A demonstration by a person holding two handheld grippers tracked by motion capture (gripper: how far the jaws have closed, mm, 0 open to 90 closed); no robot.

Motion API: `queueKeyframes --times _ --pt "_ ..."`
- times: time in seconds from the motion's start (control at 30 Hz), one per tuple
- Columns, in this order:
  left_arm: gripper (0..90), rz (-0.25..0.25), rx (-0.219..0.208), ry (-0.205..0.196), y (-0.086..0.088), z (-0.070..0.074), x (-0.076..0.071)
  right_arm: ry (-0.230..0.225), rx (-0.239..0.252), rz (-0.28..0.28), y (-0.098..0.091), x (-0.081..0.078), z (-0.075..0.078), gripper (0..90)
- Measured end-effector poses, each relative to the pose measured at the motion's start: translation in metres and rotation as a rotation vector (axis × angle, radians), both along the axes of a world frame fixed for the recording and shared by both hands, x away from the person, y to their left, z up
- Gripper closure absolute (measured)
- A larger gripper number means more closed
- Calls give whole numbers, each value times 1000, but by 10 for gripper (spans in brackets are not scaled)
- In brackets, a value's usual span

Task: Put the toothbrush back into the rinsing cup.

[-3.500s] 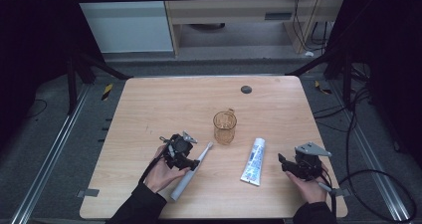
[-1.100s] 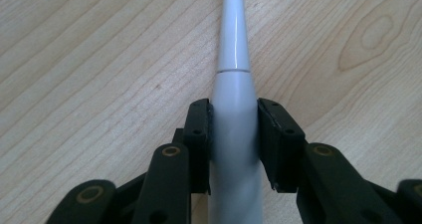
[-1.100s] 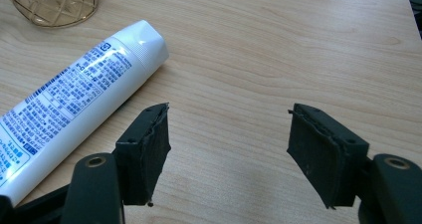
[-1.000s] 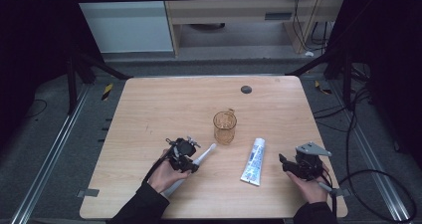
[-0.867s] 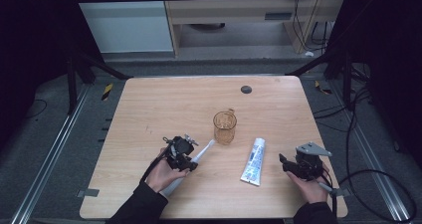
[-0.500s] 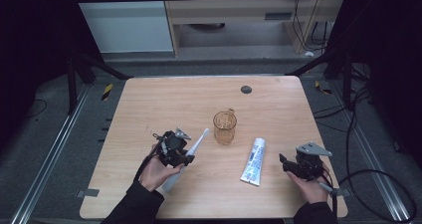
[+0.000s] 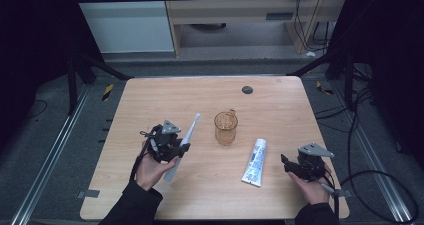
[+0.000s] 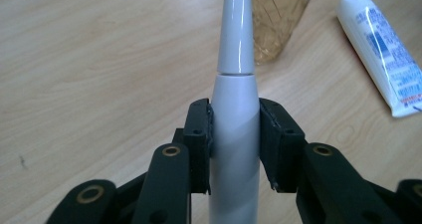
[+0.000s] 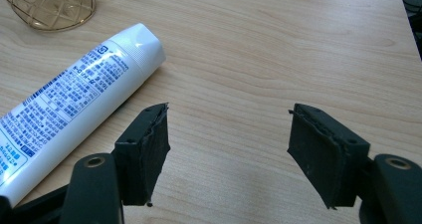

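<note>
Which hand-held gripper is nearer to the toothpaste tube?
Right. The right hand-held gripper sits open just beside the toothpaste tube, not touching it. The left hand-held gripper is across the table beyond the cup, clamped on the toothbrush.

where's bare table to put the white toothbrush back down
The far strip of the wooden table behind the amber glass cup is bare except for a small dark disc. The near middle is also free. It is crowded between the cup, the white toothpaste tube and the white electric toothbrush.

Amber glass cup [image 7: 225, 127] mid-table, white toothpaste tube [image 7: 254, 162] flat nearby, dark disc [image 7: 247, 89] far edge.
</note>
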State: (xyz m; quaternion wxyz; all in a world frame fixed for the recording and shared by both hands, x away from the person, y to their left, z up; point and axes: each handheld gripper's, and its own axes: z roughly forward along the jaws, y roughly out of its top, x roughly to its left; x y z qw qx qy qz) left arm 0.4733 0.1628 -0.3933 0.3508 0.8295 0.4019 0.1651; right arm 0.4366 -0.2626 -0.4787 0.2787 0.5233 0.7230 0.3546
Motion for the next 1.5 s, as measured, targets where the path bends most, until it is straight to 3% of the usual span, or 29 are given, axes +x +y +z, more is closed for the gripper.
queueKeyframes --times 0.27,0.3,0.4,0.47,0.7,1.1,1.5 --pt "673 67 -64 -94 13 16 8 -9 -3 -4 0 1 -1 311" --pt "673 81 -95 -120 15 22 10 -9 1 -5 0 0 -1 310" --pt "673 84 -112 -126 15 27 14 -13 1 -4 0 0 -1 309" --pt "673 88 -151 -149 12 35 20 -20 1 -4 -1 0 -1 307" --pt "673 86 -222 -218 0 46 32 -32 -5 -3 -1 0 -1 299" --pt "673 104 -310 -299 -18 55 51 -31 -6 2 -1 1 -3 295" --pt "673 117 -381 -361 -38 53 62 -32 -3 -3 -1 0 -3 293"
